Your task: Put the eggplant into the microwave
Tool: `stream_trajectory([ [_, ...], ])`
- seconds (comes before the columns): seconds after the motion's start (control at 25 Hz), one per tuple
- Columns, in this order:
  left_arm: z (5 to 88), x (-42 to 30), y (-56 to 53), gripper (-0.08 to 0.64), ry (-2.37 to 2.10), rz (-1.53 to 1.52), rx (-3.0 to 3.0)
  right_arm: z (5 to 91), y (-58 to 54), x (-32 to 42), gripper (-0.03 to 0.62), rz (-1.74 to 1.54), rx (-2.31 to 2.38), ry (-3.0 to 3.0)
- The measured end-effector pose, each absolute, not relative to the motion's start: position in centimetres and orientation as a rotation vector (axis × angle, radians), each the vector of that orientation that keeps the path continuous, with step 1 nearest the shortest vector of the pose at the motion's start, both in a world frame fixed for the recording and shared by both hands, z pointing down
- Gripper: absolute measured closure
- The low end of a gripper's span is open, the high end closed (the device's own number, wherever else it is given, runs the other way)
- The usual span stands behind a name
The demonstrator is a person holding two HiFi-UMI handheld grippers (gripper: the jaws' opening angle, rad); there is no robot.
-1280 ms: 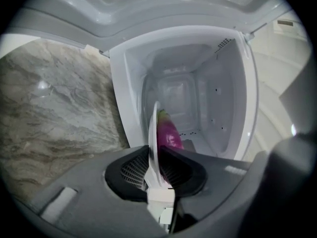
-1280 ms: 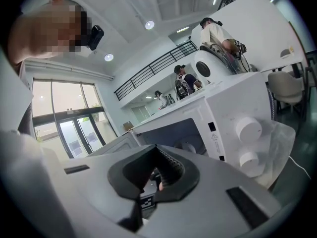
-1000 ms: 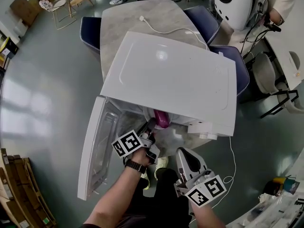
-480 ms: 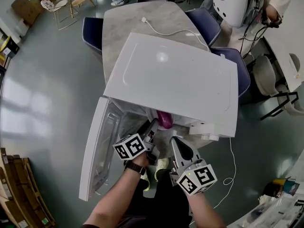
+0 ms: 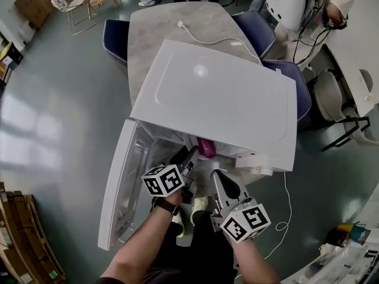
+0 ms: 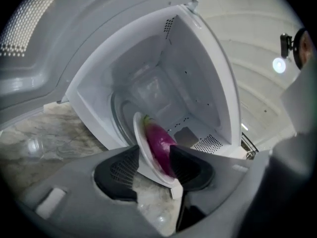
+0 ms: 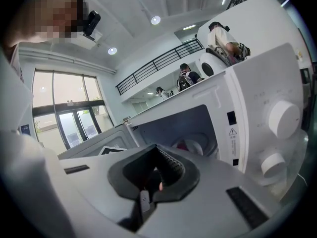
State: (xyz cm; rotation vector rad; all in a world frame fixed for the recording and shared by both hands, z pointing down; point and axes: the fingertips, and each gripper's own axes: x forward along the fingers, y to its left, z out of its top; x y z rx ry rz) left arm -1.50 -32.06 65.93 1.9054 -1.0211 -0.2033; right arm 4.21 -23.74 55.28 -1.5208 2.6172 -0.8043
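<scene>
A white microwave (image 5: 219,96) stands on a marble table (image 5: 160,22) with its door (image 5: 121,188) swung open to the left. The purple eggplant (image 5: 205,147) lies on a white plate (image 6: 141,148) at the mouth of the cavity (image 6: 153,83). My left gripper (image 5: 188,158) reaches into that opening. Its jaws are opening, and the plate's rim and the eggplant (image 6: 159,144) sit between them with the pads off the plate. My right gripper (image 5: 220,179) hovers just in front of the microwave, below the control knobs (image 7: 283,118), shut and holding nothing (image 7: 157,175).
A white power cord (image 5: 207,37) trails over the tabletop behind the microwave. Blue chairs (image 5: 112,37) stand around the table. People and a white rounded machine (image 5: 290,2) are at the back right. Another cable (image 5: 287,200) hangs by the table's right side.
The left gripper's jaws have spread apart off the plate and its wrist has rolled. The right gripper has shifted up and left, closer to the microwave's front. The eggplant stays put.
</scene>
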Motion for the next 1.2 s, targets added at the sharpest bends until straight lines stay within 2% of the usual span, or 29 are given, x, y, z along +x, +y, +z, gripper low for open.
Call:
stream_trajectory([
  [0.04,65.9,-1.6,-32.0,0.379,-1.031,-0.186,1.913,55.2,-23.7,4.2,0.591,-0.807,-1.516,2.615],
  [0.12,66.2,-1.7,-31.7,0.347,-1.056,-0.145,1.921,55.3,-23.5,4.4,0.591,-0.817,-1.509,2.610],
  [0.64,63.0,-2.6,-27.9,0.345,-1.236,-0.137,2.068,54.1,-23.0,5.3,0.591,-0.788,-1.532,2.580],
  [0.68,63.2,-2.2,-27.4,0.351,-1.235,-0.107,2.086,54.1,-23.0,5.3,0.591,-0.785,-1.538,2.578],
  [0.8,64.4,-0.6,-26.4,0.550,-1.213,0.008,2.118,54.1,-23.0,5.3,0.591,-0.788,-1.543,2.576],
  [1.2,67.5,2.9,-27.1,0.553,-1.143,0.166,2.123,54.7,-23.0,6.4,0.591,-0.802,-1.578,2.564],
])
